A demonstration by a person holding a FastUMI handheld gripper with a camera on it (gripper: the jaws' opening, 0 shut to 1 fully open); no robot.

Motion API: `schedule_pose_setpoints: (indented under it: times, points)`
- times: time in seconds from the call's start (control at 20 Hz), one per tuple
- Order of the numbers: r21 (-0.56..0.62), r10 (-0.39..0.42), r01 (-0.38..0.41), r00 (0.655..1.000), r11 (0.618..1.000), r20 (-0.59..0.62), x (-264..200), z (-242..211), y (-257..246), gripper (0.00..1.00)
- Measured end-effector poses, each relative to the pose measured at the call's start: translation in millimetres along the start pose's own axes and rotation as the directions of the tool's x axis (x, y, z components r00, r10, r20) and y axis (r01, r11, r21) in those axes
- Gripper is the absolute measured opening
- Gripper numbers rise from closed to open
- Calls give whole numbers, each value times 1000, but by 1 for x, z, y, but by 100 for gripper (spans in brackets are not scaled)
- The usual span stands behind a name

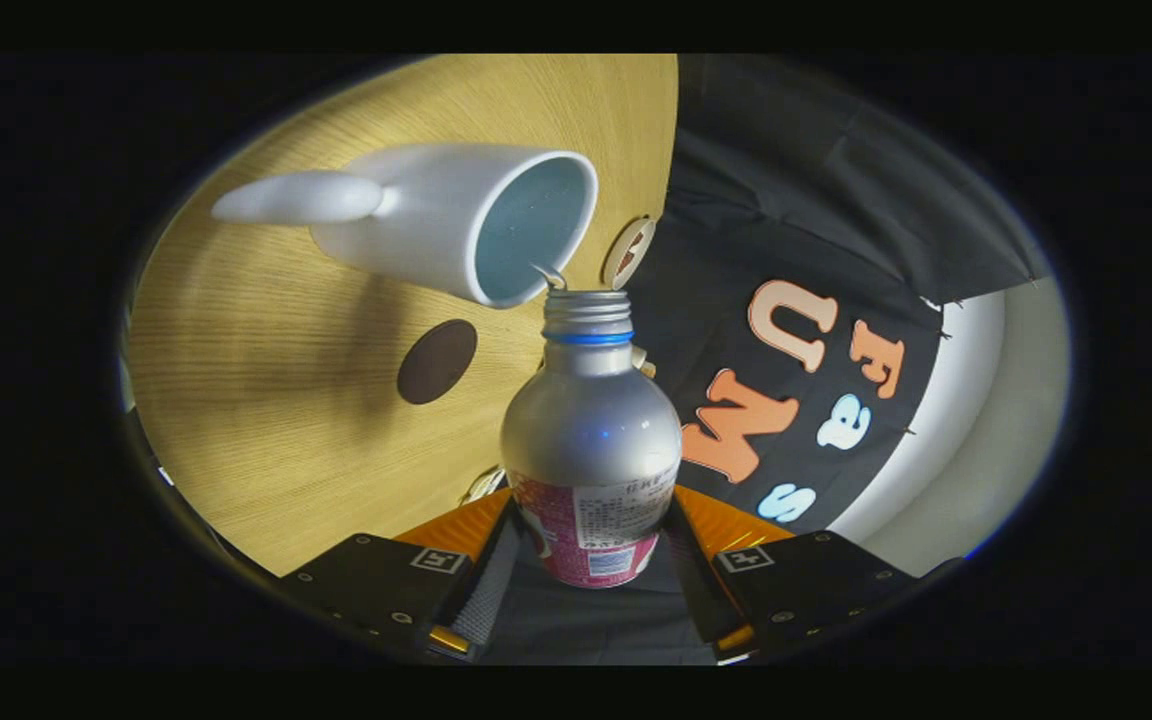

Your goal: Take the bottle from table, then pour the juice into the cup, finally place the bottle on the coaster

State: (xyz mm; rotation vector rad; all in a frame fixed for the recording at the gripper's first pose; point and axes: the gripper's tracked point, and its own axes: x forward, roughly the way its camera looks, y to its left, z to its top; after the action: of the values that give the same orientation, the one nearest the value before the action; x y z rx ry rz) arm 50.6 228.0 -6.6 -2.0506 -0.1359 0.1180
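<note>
Nearest the lens, my gripper (591,560) is pinching the bottle (591,440) low on its body, one finger (491,580) pressing the labelled band from each side. The bottle is sitting between the fingers and tipping toward the white cup (466,235), its open threaded mouth just at the cup's rim, and a thin stream seems to be passing across. I'm judging us to be in the pour.

The bottle looks like thin metal: stiff, smooth and probably slippery, getting lighter as it is emptying. I'm keeping hold on the label, where the wall is straight, rather than on the rounded shoulder, which would squirt out of the pads. The cup looks ceramic, heavy enough to stay put but chippable, so I'm avoiding knocking its rim. The dark coaster (436,361) is lying on the wooden table (266,430), beside the cup.
</note>
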Motion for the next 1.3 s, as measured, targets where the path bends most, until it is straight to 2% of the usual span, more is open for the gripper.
schedule_pose_setpoints:
  times: [0.3,1.3]
  points:
    - [-48,-7,7,1000,999,11,1,6,-5,76]
    - [-91,-20,21,1000,996,8,0,7,-15,75]
